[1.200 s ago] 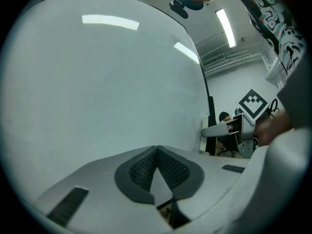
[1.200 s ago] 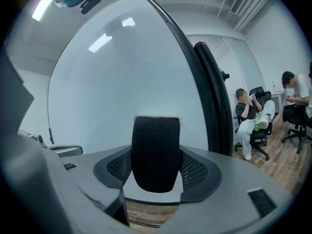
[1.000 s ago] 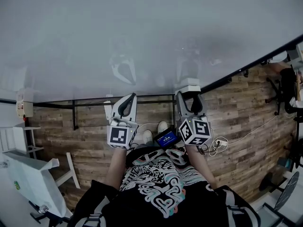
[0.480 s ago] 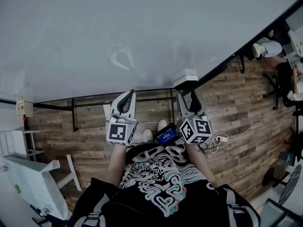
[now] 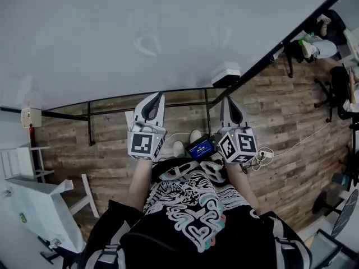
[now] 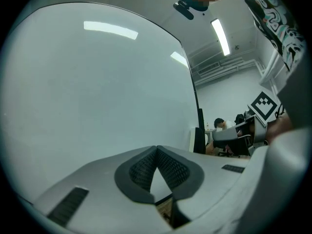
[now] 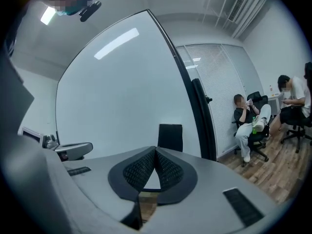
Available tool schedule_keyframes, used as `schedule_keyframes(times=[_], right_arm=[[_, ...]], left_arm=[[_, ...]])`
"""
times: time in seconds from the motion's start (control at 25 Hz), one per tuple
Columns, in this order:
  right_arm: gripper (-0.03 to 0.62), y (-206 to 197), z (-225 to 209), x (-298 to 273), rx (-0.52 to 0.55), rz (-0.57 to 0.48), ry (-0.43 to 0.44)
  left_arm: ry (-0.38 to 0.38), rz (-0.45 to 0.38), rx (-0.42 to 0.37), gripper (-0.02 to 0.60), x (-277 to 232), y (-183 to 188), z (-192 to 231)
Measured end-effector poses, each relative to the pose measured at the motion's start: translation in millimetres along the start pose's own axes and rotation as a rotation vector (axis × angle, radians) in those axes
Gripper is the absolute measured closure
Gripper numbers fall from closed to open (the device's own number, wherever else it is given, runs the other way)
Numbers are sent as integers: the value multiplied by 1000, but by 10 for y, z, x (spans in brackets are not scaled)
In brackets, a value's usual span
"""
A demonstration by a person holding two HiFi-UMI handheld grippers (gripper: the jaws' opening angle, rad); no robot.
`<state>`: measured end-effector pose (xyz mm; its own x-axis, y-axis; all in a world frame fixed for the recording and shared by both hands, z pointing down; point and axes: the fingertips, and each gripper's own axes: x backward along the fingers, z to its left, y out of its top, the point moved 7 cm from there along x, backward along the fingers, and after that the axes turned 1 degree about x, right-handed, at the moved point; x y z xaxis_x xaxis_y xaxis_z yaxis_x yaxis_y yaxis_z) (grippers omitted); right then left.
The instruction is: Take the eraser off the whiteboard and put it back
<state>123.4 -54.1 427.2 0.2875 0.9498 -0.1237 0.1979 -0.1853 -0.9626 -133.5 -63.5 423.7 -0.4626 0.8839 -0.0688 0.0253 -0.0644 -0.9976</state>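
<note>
The eraser [image 5: 226,74], white-backed with a dark face, clings to the whiteboard [image 5: 140,32] near its lower frame. My right gripper [image 5: 229,100] sits just short of it, apart from it. Its jaws have just been closing and now stand shut with nothing between them. In the right gripper view the eraser [image 7: 170,138] shows as a black rectangle on the board straight beyond the closed tips [image 7: 156,150]. My left gripper [image 5: 157,95] is beside the right one, shut and empty, and faces bare whiteboard [image 6: 97,91] over its tips [image 6: 156,148].
The board's black frame [image 5: 263,60] runs diagonally at right. Beyond it two people sit on office chairs [image 7: 251,123] on the wooden floor [image 5: 291,122]. White furniture [image 5: 39,206] stands at lower left. A cable and socket strip [image 5: 261,156] lie near my feet.
The right gripper, open around the eraser a second ago, has drawn back from it and closed empty. The eraser stays on the board. The left gripper shifted only slightly.
</note>
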Motion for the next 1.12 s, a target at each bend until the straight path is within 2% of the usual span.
schedule_keyframes(times=[0.24,1.12], right_arm=[[574,-1,67,70,42,16,17],[574,-19,69,135,9,26,12]], left_arm=[[-16,4,-1,555,44,0,-54],[-32,0,-1,555,63,14,-75]])
